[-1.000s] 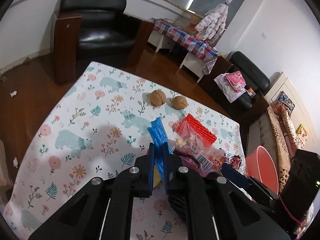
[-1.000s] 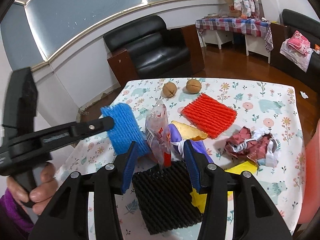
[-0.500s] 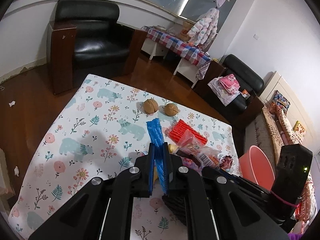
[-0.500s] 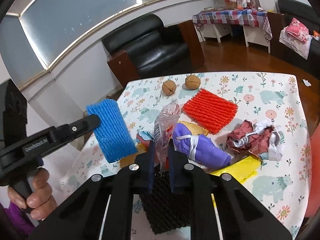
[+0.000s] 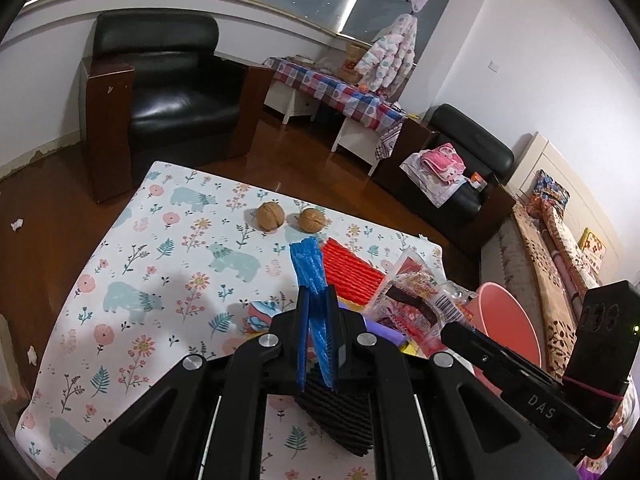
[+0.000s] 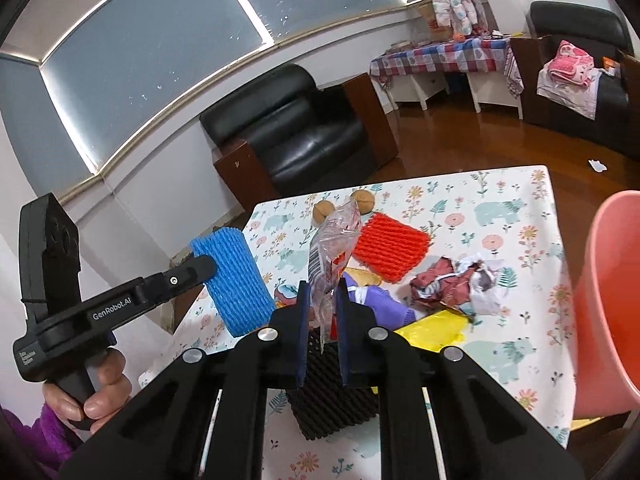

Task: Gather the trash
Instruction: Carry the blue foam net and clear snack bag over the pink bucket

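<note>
My left gripper (image 5: 318, 300) is shut on a blue foam net (image 5: 308, 264), which stands up between its pads above the flowered tablecloth (image 5: 160, 280). From the right wrist view the same net (image 6: 236, 280) hangs at the left, held off the table. My right gripper (image 6: 322, 296) is shut on a clear snack wrapper (image 6: 334, 240) with red print and a barcode, also lifted. A pink bucket (image 6: 608, 300) stands close on the right, beside the table.
On the cloth lie a red foam net (image 6: 390, 242), a black foam net (image 6: 332, 404), a crumpled red-and-white wrapper (image 6: 452, 284), a yellow piece (image 6: 436, 328), a purple item (image 6: 384, 308) and two walnuts (image 5: 271, 217). Armchairs and a small table stand beyond.
The right jaws closed on the snack wrapper and lifted it off the pile. Both grippers rose with their loads, and the pink bucket has come into the right wrist view.
</note>
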A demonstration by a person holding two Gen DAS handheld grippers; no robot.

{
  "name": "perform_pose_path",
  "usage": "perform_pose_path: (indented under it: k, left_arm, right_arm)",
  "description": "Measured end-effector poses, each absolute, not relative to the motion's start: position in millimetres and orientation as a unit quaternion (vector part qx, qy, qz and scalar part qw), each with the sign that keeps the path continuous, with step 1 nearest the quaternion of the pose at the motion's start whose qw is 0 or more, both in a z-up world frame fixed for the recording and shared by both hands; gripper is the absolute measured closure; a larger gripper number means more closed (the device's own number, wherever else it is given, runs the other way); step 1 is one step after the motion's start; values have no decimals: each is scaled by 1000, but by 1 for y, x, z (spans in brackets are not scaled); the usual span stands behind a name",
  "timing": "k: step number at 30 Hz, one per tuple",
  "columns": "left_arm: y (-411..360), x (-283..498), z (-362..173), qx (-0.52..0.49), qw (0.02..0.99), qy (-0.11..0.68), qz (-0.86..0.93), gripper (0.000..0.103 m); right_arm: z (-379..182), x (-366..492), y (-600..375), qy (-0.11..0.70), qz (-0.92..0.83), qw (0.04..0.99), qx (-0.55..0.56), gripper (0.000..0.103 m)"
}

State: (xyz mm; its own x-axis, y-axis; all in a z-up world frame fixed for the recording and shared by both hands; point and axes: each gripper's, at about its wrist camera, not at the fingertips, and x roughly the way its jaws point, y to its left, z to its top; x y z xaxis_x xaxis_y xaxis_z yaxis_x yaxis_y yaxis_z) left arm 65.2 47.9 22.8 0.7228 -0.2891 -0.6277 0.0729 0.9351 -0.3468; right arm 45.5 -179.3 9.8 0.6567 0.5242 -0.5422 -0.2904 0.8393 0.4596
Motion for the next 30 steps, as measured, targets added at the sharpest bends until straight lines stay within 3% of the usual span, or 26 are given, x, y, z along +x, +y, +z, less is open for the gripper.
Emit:
perform_pose_path:
  k: [30]
  left_arm:
    - [-81, 64, 61, -74, 913, 336, -220, 96]
  right_arm:
    - [18, 4, -300, 281, 83, 931, 218, 90]
